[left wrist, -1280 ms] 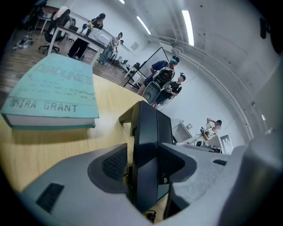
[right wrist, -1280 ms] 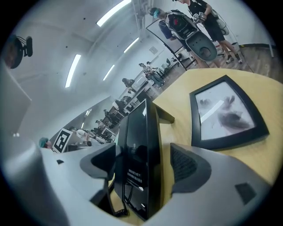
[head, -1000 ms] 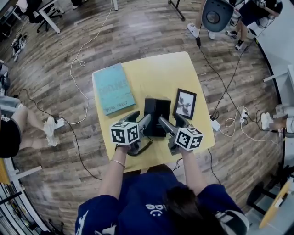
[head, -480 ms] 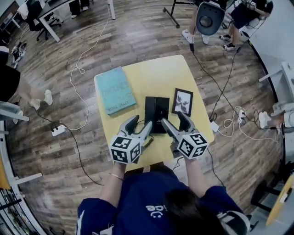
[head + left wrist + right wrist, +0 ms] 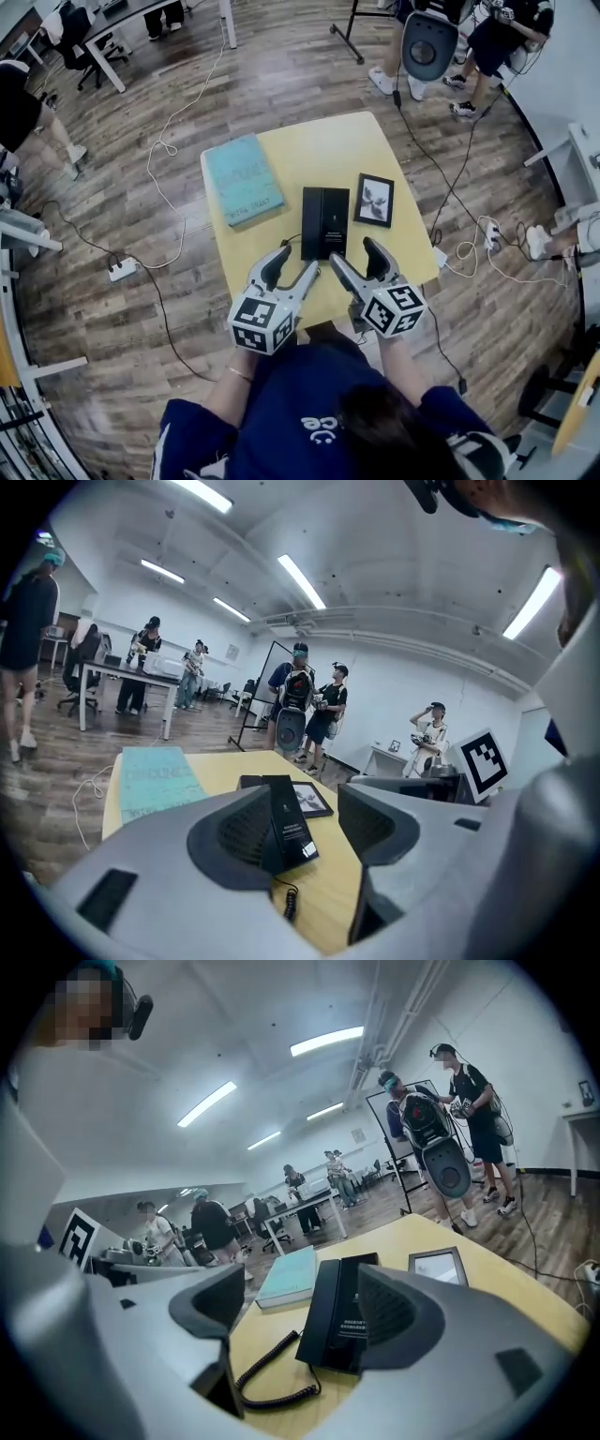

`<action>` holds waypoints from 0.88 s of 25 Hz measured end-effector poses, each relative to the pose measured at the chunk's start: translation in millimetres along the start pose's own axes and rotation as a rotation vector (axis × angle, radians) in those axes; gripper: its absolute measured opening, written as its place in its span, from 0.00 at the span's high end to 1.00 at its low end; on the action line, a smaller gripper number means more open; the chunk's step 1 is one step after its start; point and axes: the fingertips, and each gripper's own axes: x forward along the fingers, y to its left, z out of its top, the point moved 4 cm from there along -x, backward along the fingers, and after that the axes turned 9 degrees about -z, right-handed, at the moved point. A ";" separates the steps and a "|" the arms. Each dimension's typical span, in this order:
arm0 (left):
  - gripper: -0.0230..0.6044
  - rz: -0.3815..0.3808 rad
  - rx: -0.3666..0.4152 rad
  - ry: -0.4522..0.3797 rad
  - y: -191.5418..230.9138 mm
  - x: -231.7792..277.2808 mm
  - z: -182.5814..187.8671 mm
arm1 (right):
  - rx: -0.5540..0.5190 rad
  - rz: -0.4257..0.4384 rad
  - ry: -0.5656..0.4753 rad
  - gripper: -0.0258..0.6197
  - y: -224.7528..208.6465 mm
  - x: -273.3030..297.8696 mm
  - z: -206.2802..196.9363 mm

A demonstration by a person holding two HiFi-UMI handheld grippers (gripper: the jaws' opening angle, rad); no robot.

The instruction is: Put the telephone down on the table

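Telephone (image 5: pixel 324 223), black, corded: position?
— Lying flat on the yellow table (image 5: pixel 309 150), around the middle and toward the person's edge. Nothing grips it.

Neighbouring items?
— Teal book (image 5: pixel 244 179) to its left, apart from it. Framed picture (image 5: pixel 374 200) to its right, just beside it. Both lie flat on the same tabletop.

Cord?
— Coiled cord (image 5: pixel 262 1372), black, running from the telephone's near end and curling across the tabletop toward the person.

Left gripper (image 5: pixel 292 264), state?
— Jaws spread wide, nothing between them. Its own view shows the telephone beyond the gap, not touched by either jaw. Held at the near edge of the table, tips pointing at the telephone's near end.

Right gripper (image 5: pixel 356 255), state?
— Same entry: jaws wide apart, holding nothing. Telephone and cord show through the gap, clear of both jaws. Held beside the left gripper, at the near edge.

Surroundings?
— Wooden floor with loose cables; people standing and desks farther back.
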 end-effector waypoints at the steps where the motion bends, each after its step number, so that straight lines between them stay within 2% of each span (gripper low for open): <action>1: 0.60 -0.021 -0.015 0.002 -1.5 -1.7 -2.5 | -0.019 0.001 0.003 0.36 4.0 -2.0 -1.6; 2: 0.61 -0.037 -0.030 0.001 -2.5 -3.3 -4.3 | -0.038 0.000 0.004 0.38 7.5 -4.1 -2.4; 4: 0.64 -0.040 -0.032 -0.007 -3.0 -7.8 -5.1 | -0.071 -0.016 -0.006 0.48 12.9 -8.0 -2.4; 6: 0.83 -0.010 0.003 -0.015 -2.2 -13.8 -4.5 | -0.095 -0.034 -0.018 0.59 17.2 -11.9 -2.7; 8: 0.93 0.009 0.030 -0.022 -1.5 -18.5 -3.3 | -0.106 -0.046 -0.024 0.68 21.0 -14.8 -4.3; 9: 0.96 0.010 0.035 -0.027 -0.8 -20.0 -2.3 | -0.109 -0.053 -0.027 0.73 22.3 -15.5 -4.8; 13: 0.96 0.009 0.038 -0.030 2.1 -22.6 -0.1 | -0.119 -0.088 -0.037 0.93 24.1 -16.9 -4.8; 22: 0.96 0.011 0.059 -0.034 2.1 -21.6 1.1 | -0.171 -0.109 -0.021 0.95 28.2 -13.7 -7.2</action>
